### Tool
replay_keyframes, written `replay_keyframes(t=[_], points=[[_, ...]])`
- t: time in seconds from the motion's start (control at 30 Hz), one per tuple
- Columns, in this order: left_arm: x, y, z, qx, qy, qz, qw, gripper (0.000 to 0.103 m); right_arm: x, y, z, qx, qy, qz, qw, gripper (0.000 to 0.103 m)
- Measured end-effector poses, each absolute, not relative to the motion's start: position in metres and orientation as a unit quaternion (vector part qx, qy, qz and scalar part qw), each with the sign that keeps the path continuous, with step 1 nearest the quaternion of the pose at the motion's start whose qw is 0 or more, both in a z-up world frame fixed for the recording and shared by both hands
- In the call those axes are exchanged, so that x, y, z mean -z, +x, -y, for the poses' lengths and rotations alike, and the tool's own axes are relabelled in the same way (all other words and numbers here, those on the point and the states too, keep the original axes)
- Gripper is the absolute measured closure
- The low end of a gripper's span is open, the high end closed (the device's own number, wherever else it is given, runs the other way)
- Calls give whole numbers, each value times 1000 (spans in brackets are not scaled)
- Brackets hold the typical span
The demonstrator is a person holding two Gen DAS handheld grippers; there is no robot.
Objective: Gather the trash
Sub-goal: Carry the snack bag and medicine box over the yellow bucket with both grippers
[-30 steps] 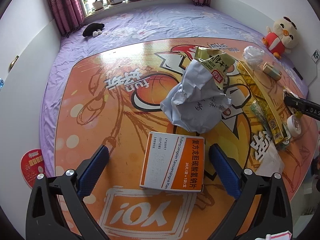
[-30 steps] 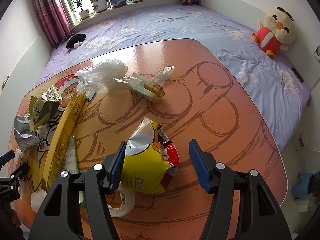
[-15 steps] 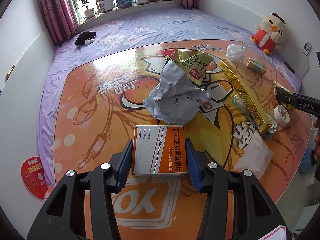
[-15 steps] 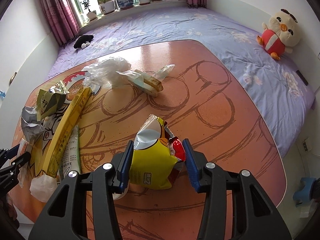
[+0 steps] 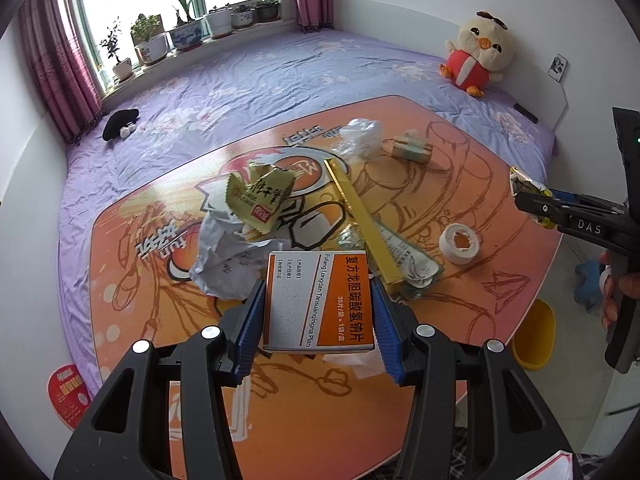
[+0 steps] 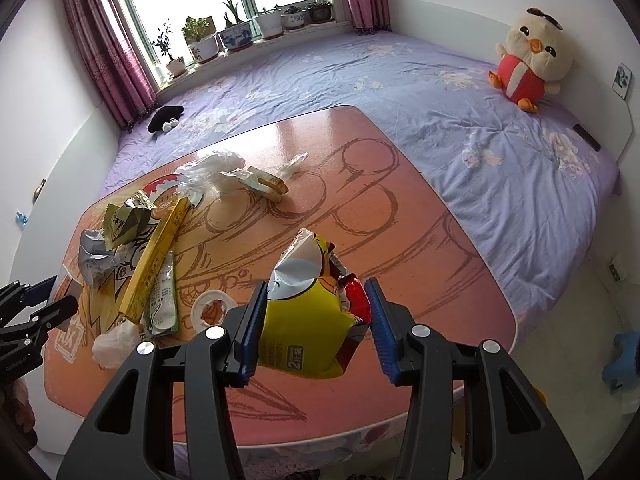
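Note:
My left gripper [image 5: 318, 320] is shut on an orange and white medicine box [image 5: 320, 300] and holds it above the orange table [image 5: 132, 280]. My right gripper [image 6: 314, 322] is shut on a yellow snack bag [image 6: 306, 312], lifted off the table [image 6: 400, 248]; it also shows at the right of the left wrist view [image 5: 532, 196]. On the table lie crumpled grey paper [image 5: 224, 256], a green wrapper [image 5: 260, 196], a long yellow box [image 5: 364, 224], a tape roll [image 5: 460, 242] and a clear plastic bag [image 5: 360, 136].
A yellow bin [image 5: 534, 334] stands on the floor past the table's right edge. A small wrapped pack [image 5: 412, 148] lies at the table's far side. A purple bed [image 6: 480, 120] with a plush chick [image 6: 528, 68] surrounds the table. A white tissue [image 6: 114, 340] lies near the edge.
Both grippers closed on their items, the left on the medicine box and the right on the snack bag, and lifted them off the table.

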State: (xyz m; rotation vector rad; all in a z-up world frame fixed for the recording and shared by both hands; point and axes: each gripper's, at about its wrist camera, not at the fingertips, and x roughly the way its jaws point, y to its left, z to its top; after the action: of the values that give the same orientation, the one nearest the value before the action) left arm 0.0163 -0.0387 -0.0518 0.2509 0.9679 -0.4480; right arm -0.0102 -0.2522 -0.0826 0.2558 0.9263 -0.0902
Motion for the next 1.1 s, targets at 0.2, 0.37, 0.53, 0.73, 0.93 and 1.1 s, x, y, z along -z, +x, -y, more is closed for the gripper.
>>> replay_keyframes(t=[0.2, 0.37, 0.53, 0.73, 0.93, 1.1], points=[[44, -16, 128, 310, 160, -444, 825, 53, 77, -76, 301, 80, 150, -431, 886, 54], [46, -55, 206, 393, 193, -429, 790, 53, 84, -136, 349, 121, 172, -429, 878, 54], [62, -97, 274, 461, 226, -422, 747, 53, 102, -194, 393, 163, 192, -437, 863, 54], [95, -139, 347, 523, 261, -430, 688, 53, 138, -255, 439, 202, 203, -455, 843, 54], [154, -172, 421, 567, 326, -438, 616, 52, 191, -294, 483, 206, 208, -479, 827, 54], [216, -192, 474, 576, 377, -453, 567, 52, 250, -309, 520, 188, 218, -507, 812, 54]])
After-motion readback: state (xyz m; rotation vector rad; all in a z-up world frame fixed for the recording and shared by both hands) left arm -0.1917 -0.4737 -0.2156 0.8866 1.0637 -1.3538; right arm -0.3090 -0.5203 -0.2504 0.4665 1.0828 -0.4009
